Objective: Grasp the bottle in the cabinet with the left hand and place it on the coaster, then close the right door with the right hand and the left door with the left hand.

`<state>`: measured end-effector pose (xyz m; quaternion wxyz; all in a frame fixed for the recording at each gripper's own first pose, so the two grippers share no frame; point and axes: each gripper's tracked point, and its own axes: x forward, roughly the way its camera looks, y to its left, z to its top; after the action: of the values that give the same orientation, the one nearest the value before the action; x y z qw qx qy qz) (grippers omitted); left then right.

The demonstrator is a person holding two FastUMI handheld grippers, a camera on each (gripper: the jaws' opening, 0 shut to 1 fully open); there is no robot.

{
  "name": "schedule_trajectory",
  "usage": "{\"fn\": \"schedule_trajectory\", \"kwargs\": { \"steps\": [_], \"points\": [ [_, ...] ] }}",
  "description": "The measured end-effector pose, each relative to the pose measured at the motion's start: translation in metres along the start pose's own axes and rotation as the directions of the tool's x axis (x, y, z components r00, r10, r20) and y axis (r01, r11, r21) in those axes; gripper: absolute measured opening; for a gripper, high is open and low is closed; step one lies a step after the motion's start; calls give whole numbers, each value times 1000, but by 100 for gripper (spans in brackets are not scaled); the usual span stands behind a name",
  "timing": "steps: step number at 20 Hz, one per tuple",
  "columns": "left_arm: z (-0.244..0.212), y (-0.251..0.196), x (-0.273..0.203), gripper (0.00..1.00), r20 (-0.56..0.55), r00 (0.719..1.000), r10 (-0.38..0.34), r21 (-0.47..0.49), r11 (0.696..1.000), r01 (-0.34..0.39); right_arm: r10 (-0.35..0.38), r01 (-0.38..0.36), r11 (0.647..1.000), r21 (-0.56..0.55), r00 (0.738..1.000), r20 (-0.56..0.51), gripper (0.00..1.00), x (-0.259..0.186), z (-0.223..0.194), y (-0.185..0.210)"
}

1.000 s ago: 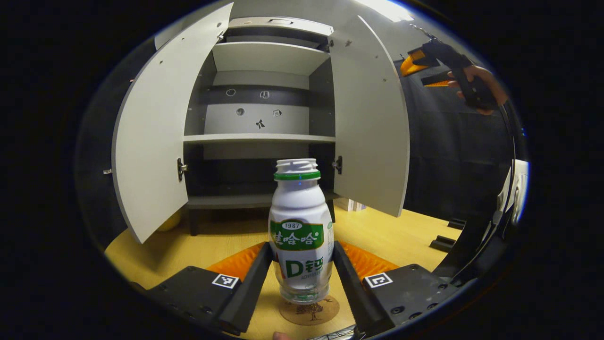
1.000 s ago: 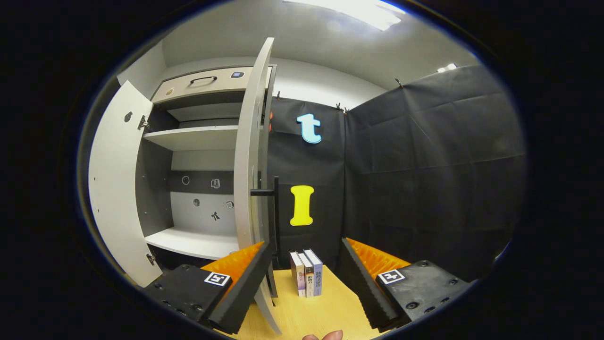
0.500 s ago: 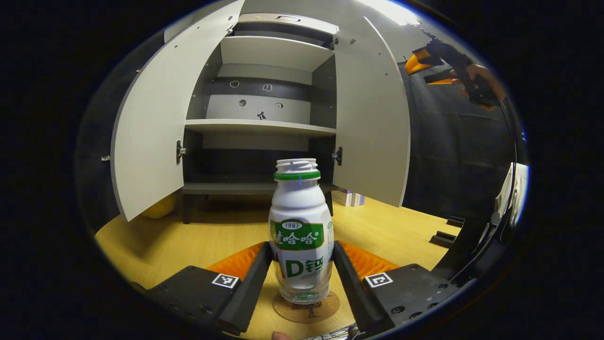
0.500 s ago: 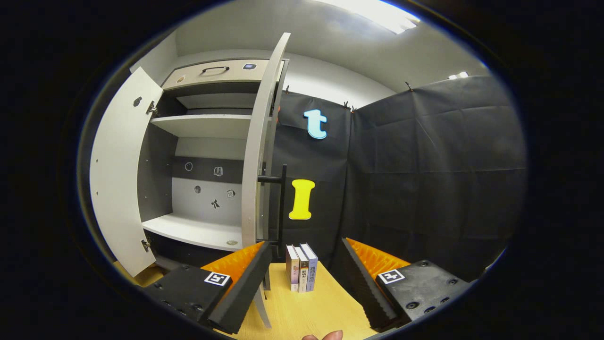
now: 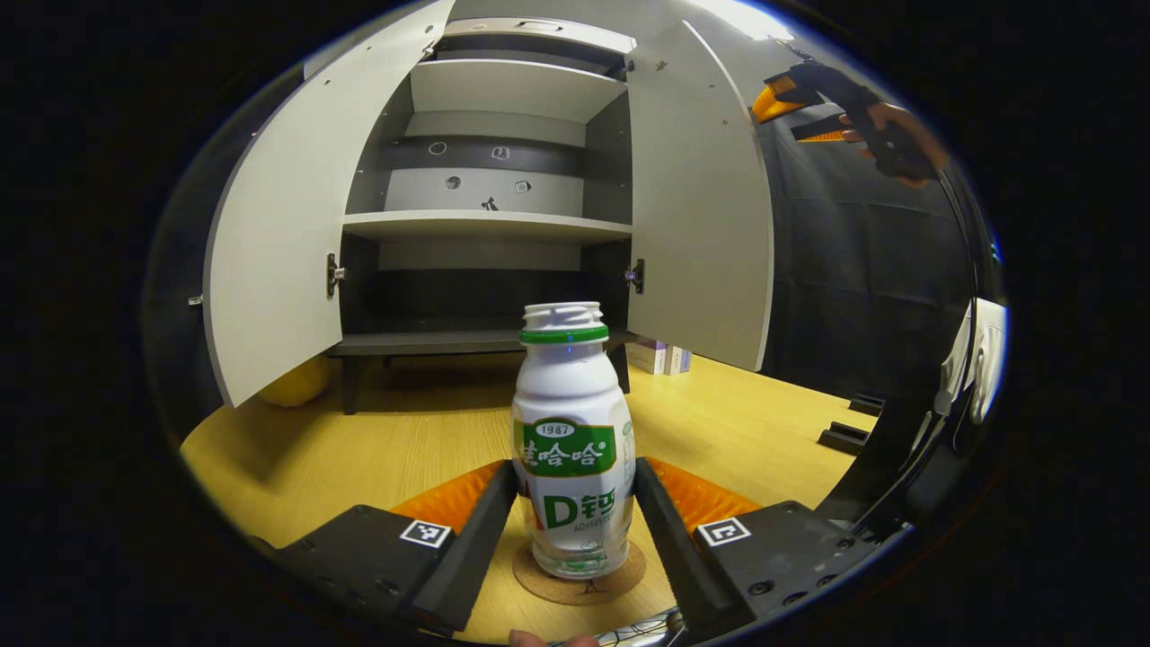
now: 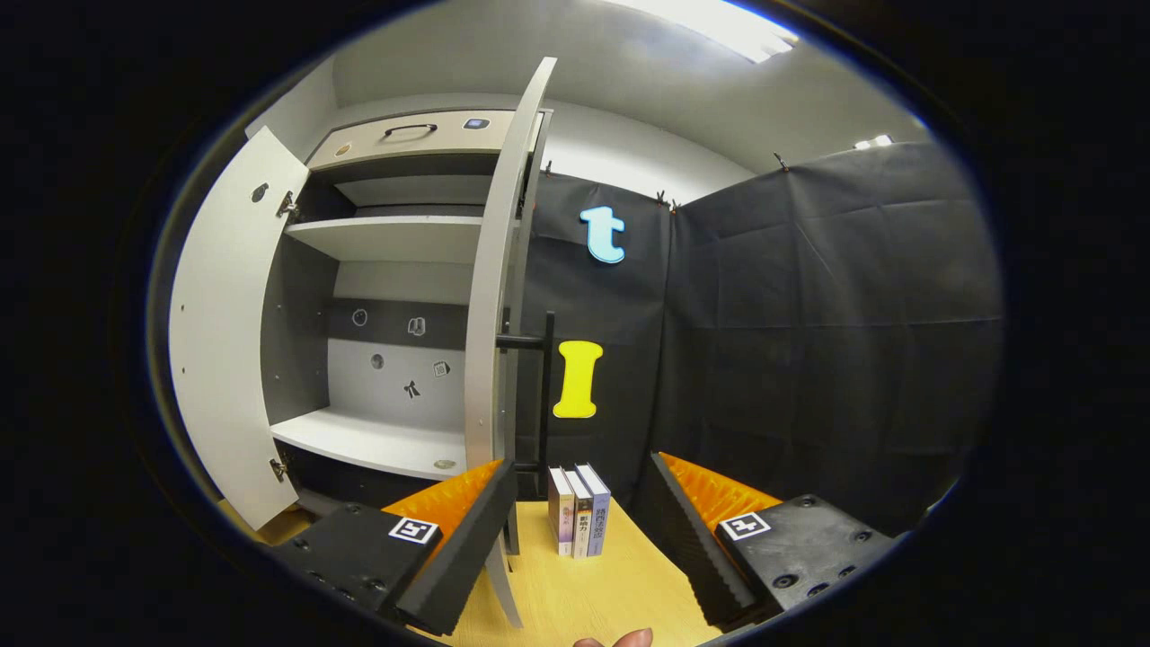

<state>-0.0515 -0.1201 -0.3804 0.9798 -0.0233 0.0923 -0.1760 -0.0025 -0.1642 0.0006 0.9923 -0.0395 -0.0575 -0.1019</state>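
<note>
Left gripper view: bottle (image 5: 572,440) is clamped between the left gripper (image 5: 573,521) fingers, its base over the coaster (image 5: 579,575). Contact cannot be told; early release could tip it. Right gripper (image 6: 579,521), gaping and empty, is held beside the right door (image 6: 494,296).

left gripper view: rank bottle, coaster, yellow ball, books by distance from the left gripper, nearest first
1. bottle: between the left gripper fingers, both pressing its sides.
2. coaster: directly under the bottle's base, on the table.
3. yellow ball: far left, behind the open left door's lower edge.
4. books: right of the cabinet, by the right door. Ball and books are too close to call.
</note>
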Motion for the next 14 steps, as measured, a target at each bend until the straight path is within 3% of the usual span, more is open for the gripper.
{"fn": "schedule_trajectory", "kwargs": {
  "steps": [14],
  "points": [
    [-5,-2,-14,89,-66,997,-37,-17,999,36,-10,11,1000,25,1000,-25,96,6,1,3]
  ]
}}
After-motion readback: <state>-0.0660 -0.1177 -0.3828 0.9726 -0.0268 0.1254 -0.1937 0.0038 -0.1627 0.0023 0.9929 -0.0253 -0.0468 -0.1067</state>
